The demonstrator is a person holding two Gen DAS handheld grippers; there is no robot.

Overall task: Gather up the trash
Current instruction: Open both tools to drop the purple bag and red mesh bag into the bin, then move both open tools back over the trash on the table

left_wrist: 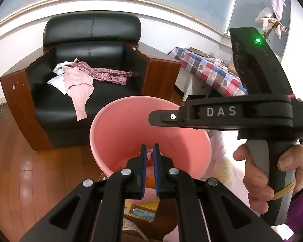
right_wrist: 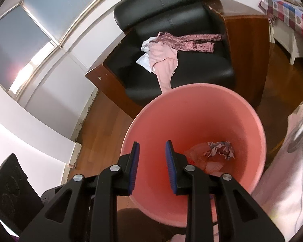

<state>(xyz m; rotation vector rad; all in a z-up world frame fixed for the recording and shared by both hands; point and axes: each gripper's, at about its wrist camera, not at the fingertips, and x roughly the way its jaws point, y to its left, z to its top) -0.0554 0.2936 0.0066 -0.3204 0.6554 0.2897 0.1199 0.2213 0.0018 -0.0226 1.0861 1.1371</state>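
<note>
A pink bucket [left_wrist: 111, 113] [right_wrist: 192, 86] stands on the wooden floor just below both grippers. At its bottom lie a crumpled scrap of paper [right_wrist: 220, 149] and some clear wrapping [right_wrist: 198, 155]. My left gripper [left_wrist: 150, 146] hangs over the bucket's near rim, its blue pads a thin slit apart with nothing between them. My right gripper [right_wrist: 152, 143] stands open above the bucket's left inner wall and holds nothing. From the left wrist view the right gripper [left_wrist: 161, 118] reaches in from the right over the bucket, with a hand [left_wrist: 272, 171] on its grip.
A black armchair [left_wrist: 86, 64] [right_wrist: 181, 20] with pink clothes [left_wrist: 80, 84] on its seat stands behind the bucket. A table with a checked cloth [left_wrist: 212, 68] is at the right. Pale fabric [right_wrist: 288, 161] lies right of the bucket, and a colourful box [left_wrist: 141, 210] lies at its foot.
</note>
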